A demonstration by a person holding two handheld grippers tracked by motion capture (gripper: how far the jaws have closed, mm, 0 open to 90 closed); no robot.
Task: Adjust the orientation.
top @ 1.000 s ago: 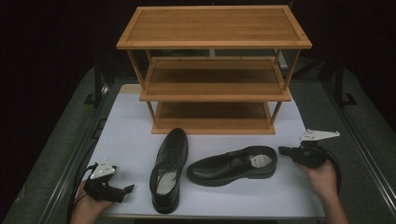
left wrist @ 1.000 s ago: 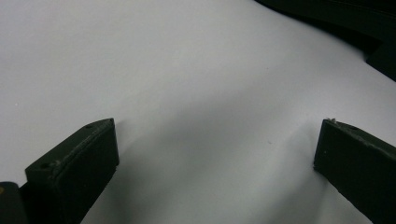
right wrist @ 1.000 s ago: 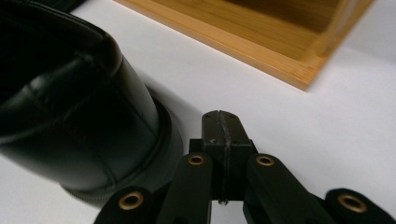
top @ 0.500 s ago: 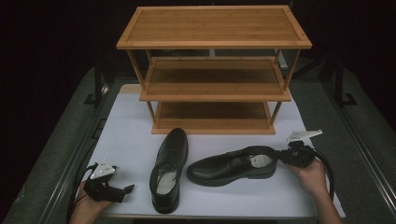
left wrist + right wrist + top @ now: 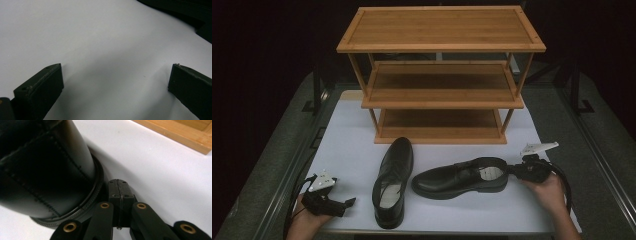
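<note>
Right gripper (image 5: 518, 171) jaws pressed together, empty, nudging heel of black leather lace-up shoe (image 5: 462, 177) lying sideways on white table (image 5: 352, 145); left gripper (image 5: 343, 205) jaws spread | I judge shoe light, stiff-heeled, slippery; pinch heel collar

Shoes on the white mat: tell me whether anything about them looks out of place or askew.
Yes. The two black shoes do not sit as a pair: the left shoe points toward the wooden rack, while the right shoe lies crosswise, heel at the shut right gripper. Nothing looks damaged or spilled.
</note>
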